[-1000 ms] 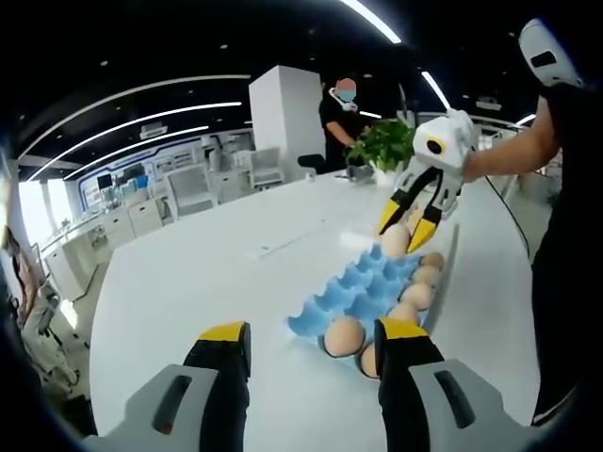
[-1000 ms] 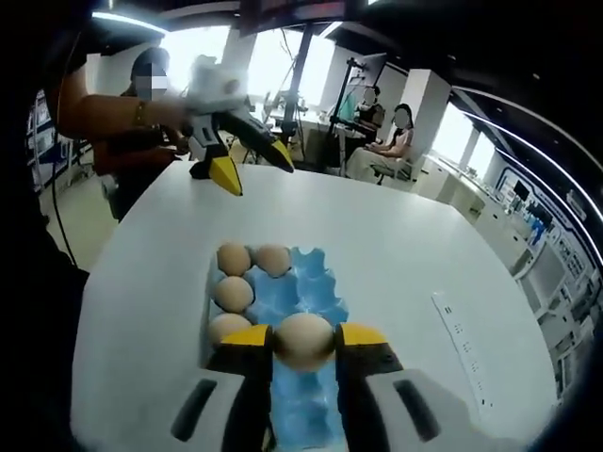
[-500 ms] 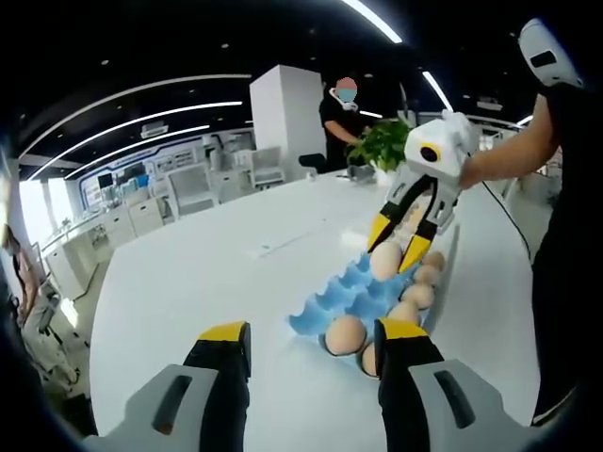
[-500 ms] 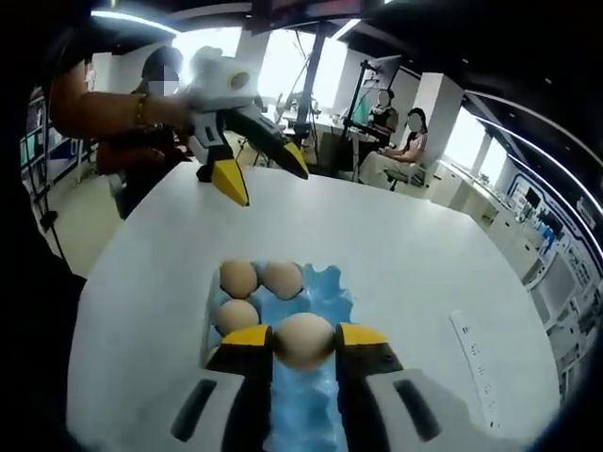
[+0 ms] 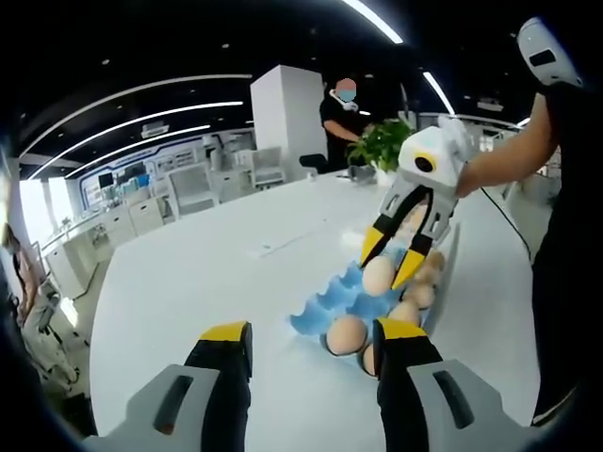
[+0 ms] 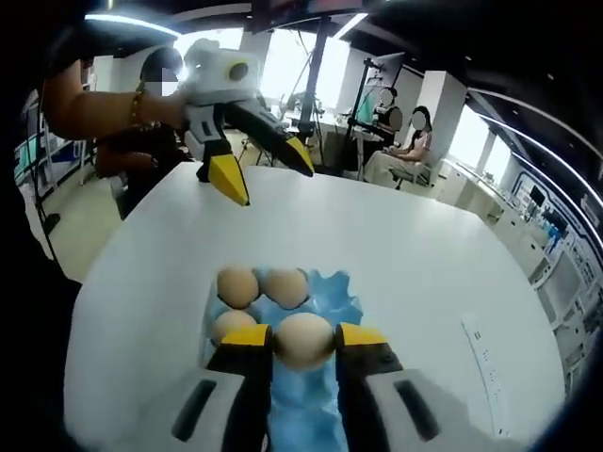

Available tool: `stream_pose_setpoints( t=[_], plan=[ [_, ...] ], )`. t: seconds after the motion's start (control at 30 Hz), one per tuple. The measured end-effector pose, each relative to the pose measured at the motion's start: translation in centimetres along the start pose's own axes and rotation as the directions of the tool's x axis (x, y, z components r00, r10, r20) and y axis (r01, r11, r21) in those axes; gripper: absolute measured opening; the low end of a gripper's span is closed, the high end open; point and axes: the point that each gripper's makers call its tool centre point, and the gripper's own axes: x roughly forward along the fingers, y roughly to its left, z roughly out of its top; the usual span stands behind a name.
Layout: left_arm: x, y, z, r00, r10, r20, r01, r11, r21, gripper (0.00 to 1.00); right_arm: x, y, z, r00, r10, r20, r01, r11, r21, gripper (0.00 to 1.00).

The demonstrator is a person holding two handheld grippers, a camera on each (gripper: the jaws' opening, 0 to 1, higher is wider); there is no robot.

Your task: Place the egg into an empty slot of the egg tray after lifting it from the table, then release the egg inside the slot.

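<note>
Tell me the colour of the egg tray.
Light blue. The egg tray shows best in the left gripper view, on the white table.

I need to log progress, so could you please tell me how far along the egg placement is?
Done: the egg is off the table, clamped in the right gripper. In hand: it hangs over the blue tray, beside the eggs already seated. Left: lower it into an empty slot and release. The left gripper is open and holds nothing.

Egg tray (image 5: pixel 332 315) on white table (image 5: pixel 207 282)
</note>
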Motion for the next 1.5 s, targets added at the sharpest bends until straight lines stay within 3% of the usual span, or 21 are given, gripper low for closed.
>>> stream_pose_setpoints(
  t=[0.8, 1.27, 1.43, 1.5],
  plan=[
    [-0.4, 0.3, -0.3, 1.000, 0.011, -0.004, -0.011, 1.000, -0.006, 0.51, 3.4, 0.6, -1.5, 0.998, 0.043, -0.046, -0.038, 0.995, 0.093, 0.26],
    [-0.4, 0.1, -0.1, 1.000, 0.008, 0.001, -0.008, 1.000, -0.008, 0.51, 3.3, 0.6, -1.5, 0.998, 0.046, -0.051, -0.041, 0.995, 0.090, 0.27],
    [-0.5, 0.2, -0.1, 1.000, 0.012, 0.000, -0.012, 1.000, -0.004, 0.51, 3.3, 0.6, -1.8, 0.998, 0.058, -0.037, -0.053, 0.990, 0.133, 0.28],
    [-0.5, 0.2, -0.1, 1.000, 0.013, -0.004, -0.013, 1.000, -0.001, 0.51, 3.2, 0.8, -1.8, 0.997, 0.063, -0.034, -0.060, 0.994, 0.088, 0.28]
  ],
)
